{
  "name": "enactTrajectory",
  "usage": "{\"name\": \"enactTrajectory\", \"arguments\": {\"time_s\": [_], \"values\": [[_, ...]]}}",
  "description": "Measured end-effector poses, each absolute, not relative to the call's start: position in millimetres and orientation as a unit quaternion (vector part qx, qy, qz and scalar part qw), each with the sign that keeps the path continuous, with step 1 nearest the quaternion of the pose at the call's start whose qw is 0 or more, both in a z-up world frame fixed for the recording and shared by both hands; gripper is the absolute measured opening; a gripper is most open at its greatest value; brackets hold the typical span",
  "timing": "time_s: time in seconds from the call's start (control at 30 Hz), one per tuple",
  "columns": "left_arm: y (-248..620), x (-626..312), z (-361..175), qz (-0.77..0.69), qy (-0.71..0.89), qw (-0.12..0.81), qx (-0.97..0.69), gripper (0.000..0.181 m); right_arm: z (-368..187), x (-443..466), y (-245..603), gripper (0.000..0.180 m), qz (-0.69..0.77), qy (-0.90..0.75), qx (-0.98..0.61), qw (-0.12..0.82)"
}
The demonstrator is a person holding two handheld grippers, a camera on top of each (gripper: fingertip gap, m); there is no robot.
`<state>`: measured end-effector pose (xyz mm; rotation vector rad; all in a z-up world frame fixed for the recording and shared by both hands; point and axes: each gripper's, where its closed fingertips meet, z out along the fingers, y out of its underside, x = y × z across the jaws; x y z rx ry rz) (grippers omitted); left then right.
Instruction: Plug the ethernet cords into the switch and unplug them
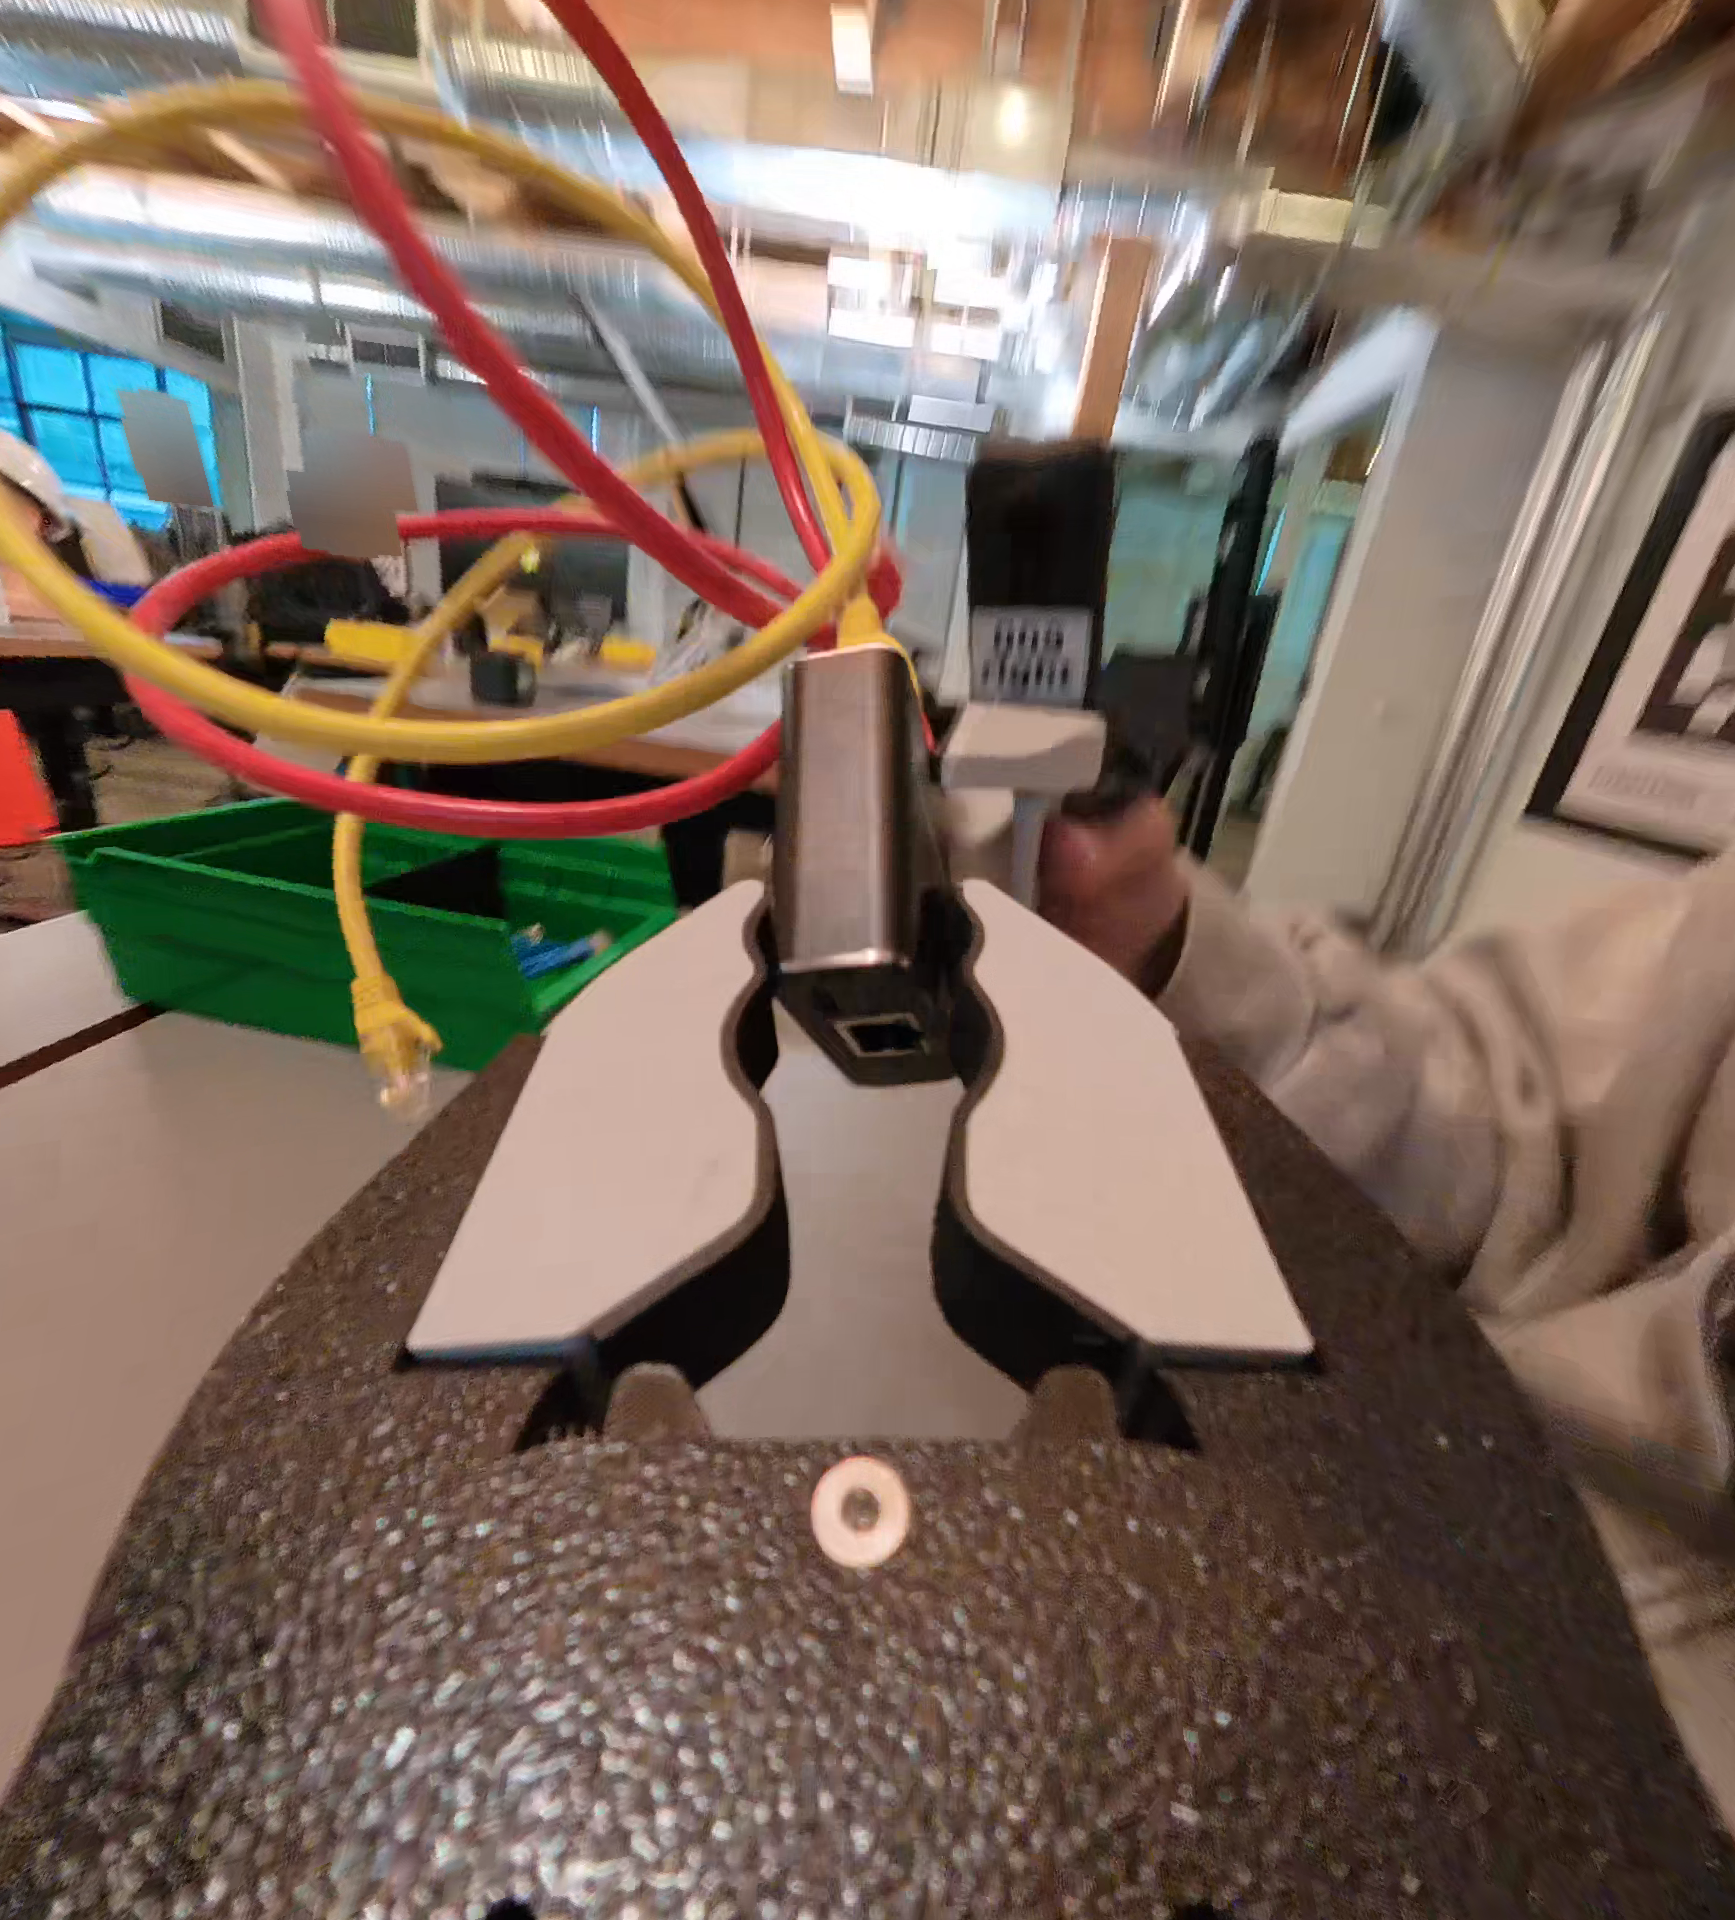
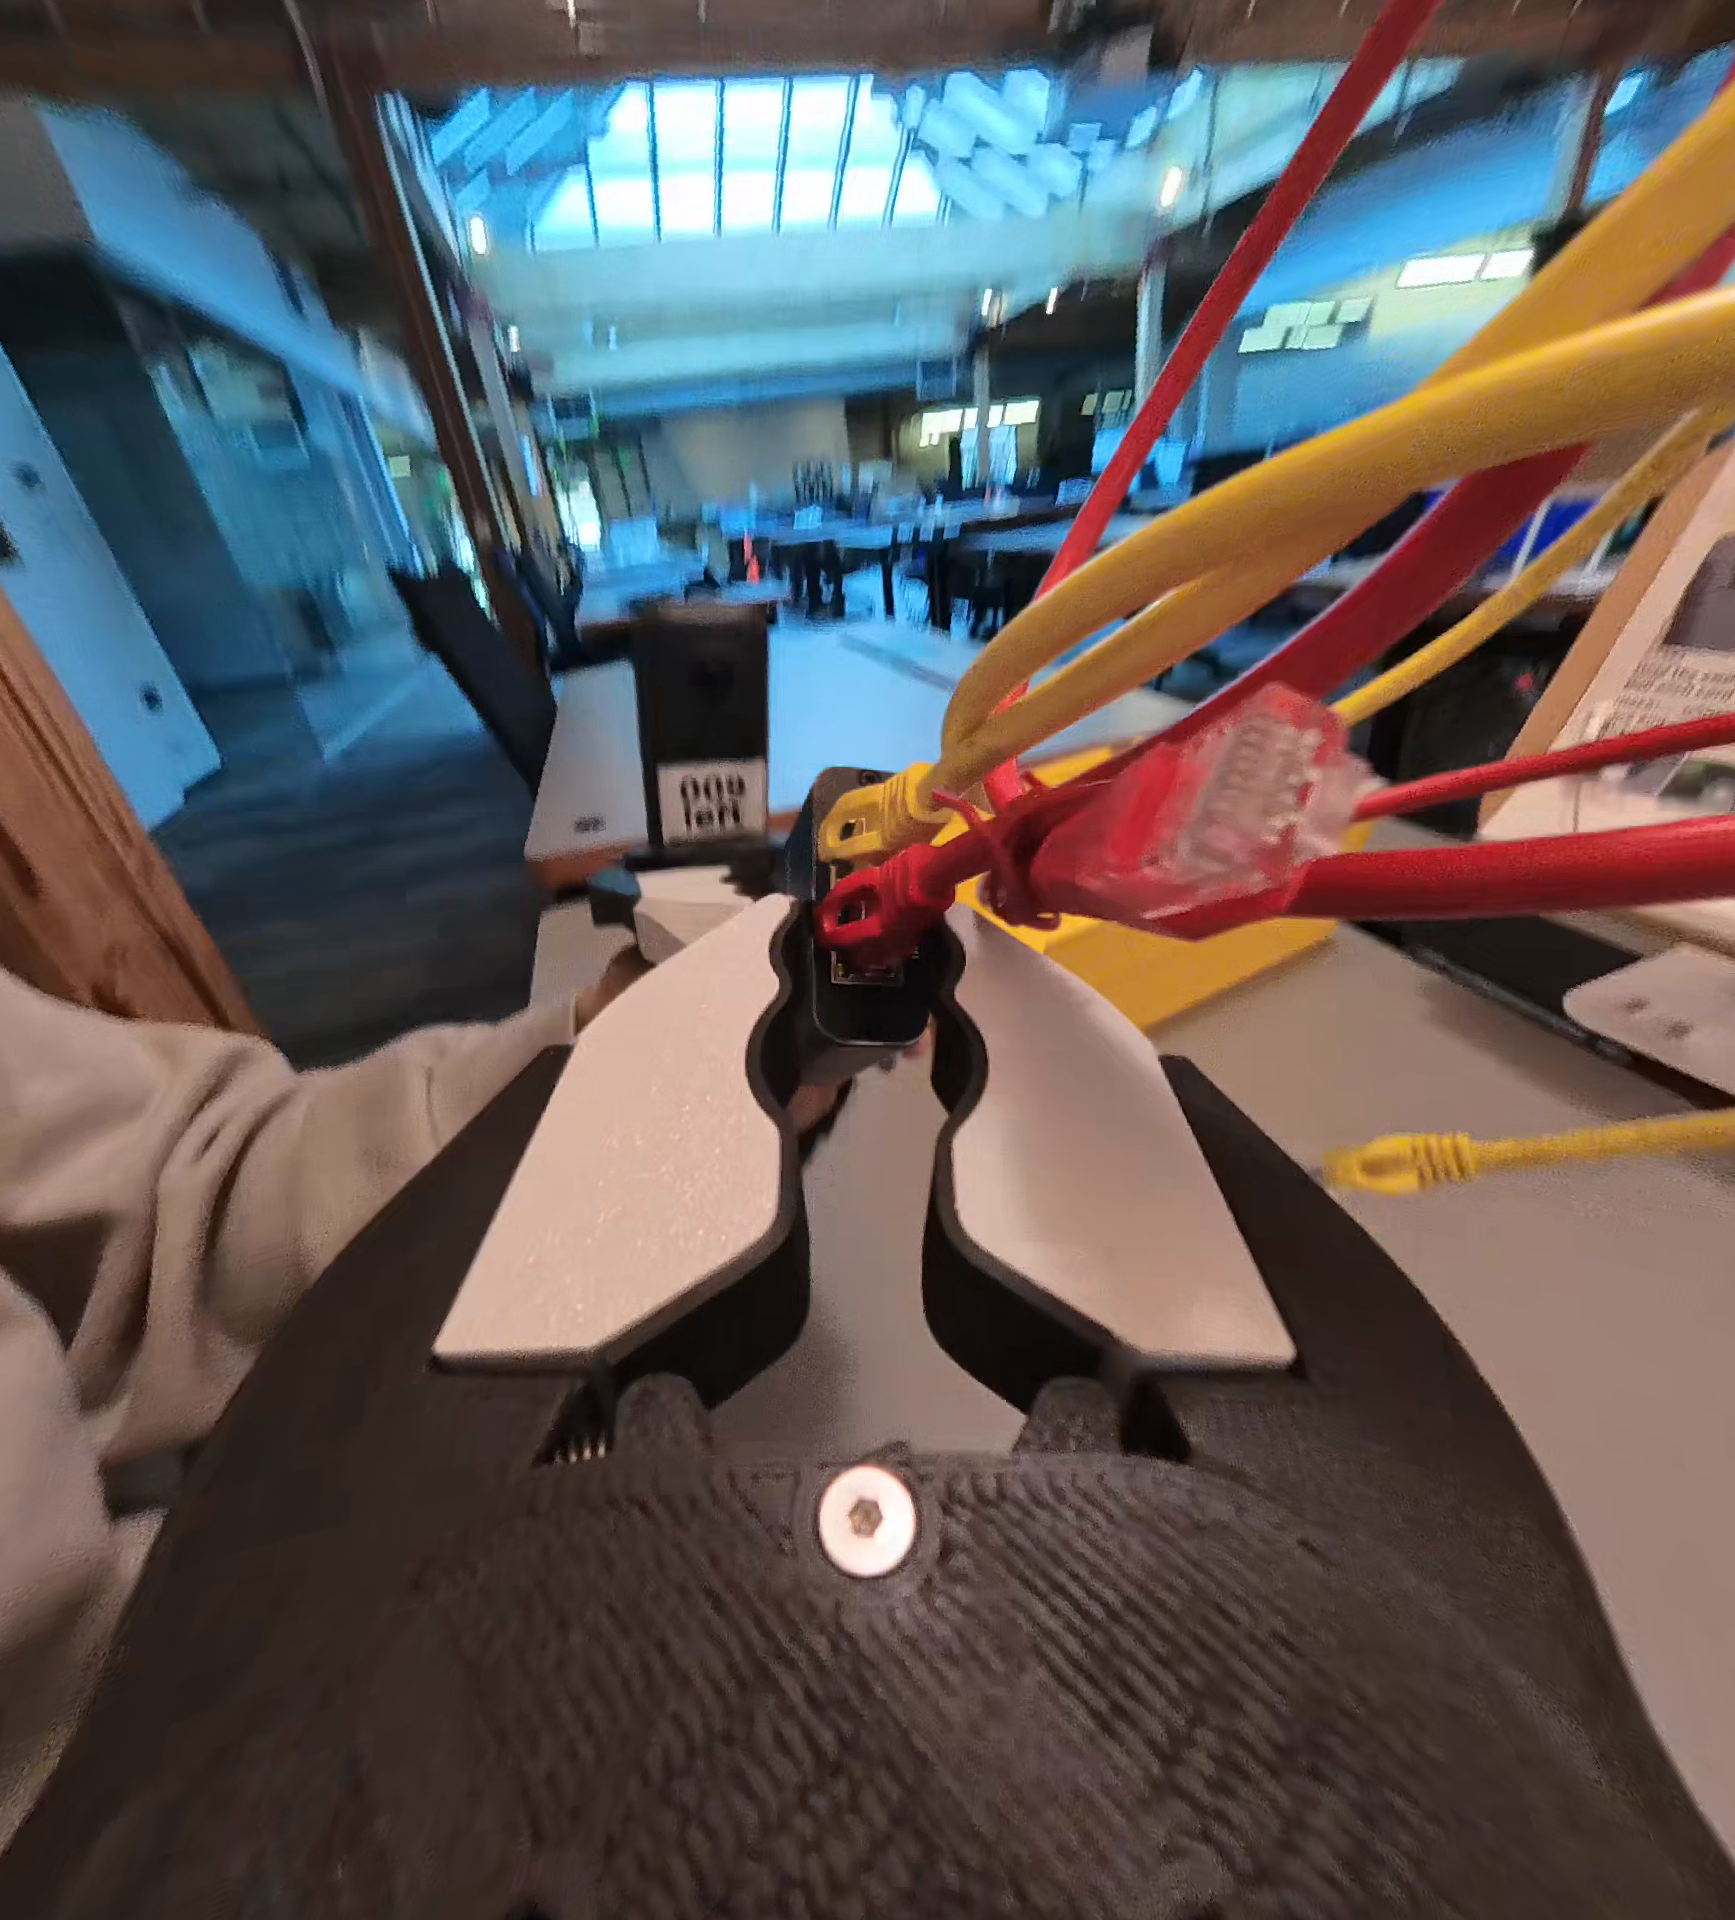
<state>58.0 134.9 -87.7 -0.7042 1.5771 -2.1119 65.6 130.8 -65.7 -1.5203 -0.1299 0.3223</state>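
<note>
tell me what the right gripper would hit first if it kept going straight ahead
The right gripper is already closed around the switch, so pushing on would drive it onto the red plug and yellow plug seated there; depth is hard to judge.

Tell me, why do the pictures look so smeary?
Left wrist view: the room and ceiling are streaked with motion blur, while the switch stays fairly sharp. Right wrist view: the background is blurred and bluish, and the near red plug is soft.

Brushed-metal switch [image 1: 842, 810]; glossy plastic-jacketed red cord [image 2: 1528, 862].
</note>
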Motion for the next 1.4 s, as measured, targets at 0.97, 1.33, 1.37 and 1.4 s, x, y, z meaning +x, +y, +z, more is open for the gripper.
{"name": "enactTrajectory", "arguments": {"time_s": [0.97, 1.33, 1.37, 1.4], "values": [[132, 125, -159, -0.453, 0.628, 0.472, -0.422, 0.085, -106, 76, 149, 0.015, -0.036, 0.072, -0.744, 0.663], [141, 127, -168, -0.442, 0.619, 0.454, -0.465, 0.077, -109, 83, 146, 0.015, 0.001, 0.108, -0.736, 0.669], [141, 127, -170, -0.432, 0.624, 0.456, -0.464, 0.077, -111, 83, 146, 0.015, 0.0, 0.106, -0.74, 0.664], [141, 127, -172, -0.426, 0.628, 0.455, -0.465, 0.077, -112, 83, 146, 0.015, -0.004, 0.104, -0.743, 0.661]]}}
